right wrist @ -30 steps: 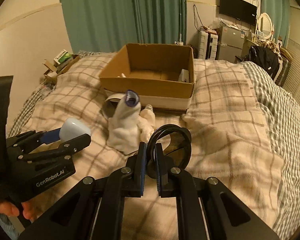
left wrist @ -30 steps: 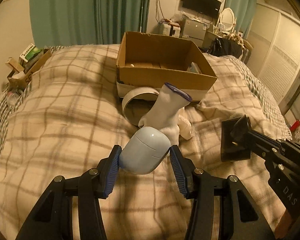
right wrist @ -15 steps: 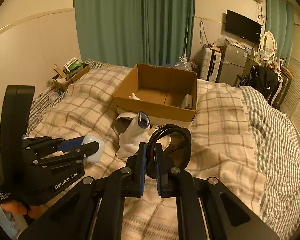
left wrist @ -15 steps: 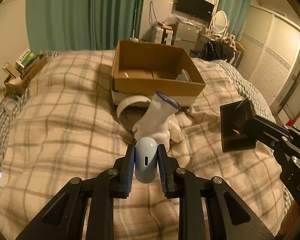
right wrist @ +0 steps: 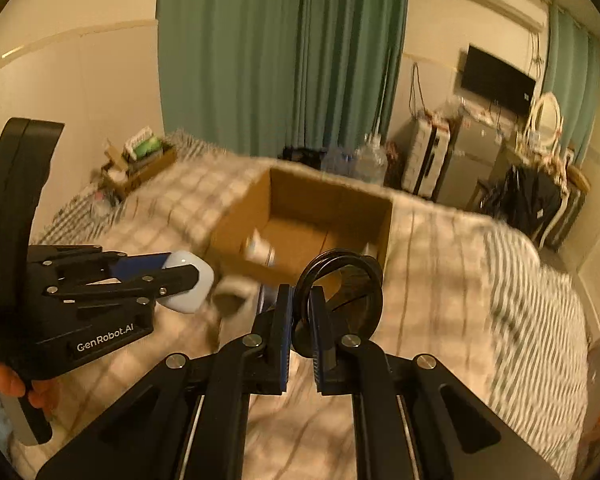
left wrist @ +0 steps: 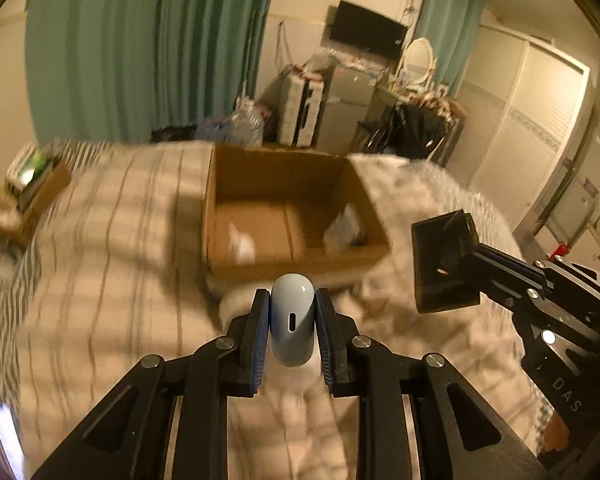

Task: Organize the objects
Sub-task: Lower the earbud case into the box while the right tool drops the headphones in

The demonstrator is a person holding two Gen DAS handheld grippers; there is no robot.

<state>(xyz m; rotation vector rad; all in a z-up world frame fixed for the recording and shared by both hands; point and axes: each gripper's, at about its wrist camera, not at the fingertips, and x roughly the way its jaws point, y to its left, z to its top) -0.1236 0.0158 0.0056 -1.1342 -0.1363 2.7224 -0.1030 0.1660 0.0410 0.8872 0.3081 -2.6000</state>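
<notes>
My left gripper (left wrist: 291, 322) is shut on a pale blue rounded case (left wrist: 292, 322) and holds it in the air in front of the open cardboard box (left wrist: 216, 216) on the bed. The case also shows in the right wrist view (right wrist: 190, 286). My right gripper (right wrist: 298, 322) is shut on a black round ring-shaped object (right wrist: 340, 296), also held above the bed near the box (right wrist: 240, 248). From the left wrist view that object looks like a dark flat piece (left wrist: 444, 264). The box holds a few small items, blurred.
The plaid blanket (left wrist: 100, 280) covers the bed. A white sock and a white ring (right wrist: 232, 300) lie blurred below the box front. A small box of clutter (right wrist: 140, 160) sits at the bed's far left. Furniture and a TV (right wrist: 496, 76) stand behind.
Both grippers have risen and moved forward toward the box, each still holding its object. One second ago the left gripper was open around the case; it has since closed on it.
</notes>
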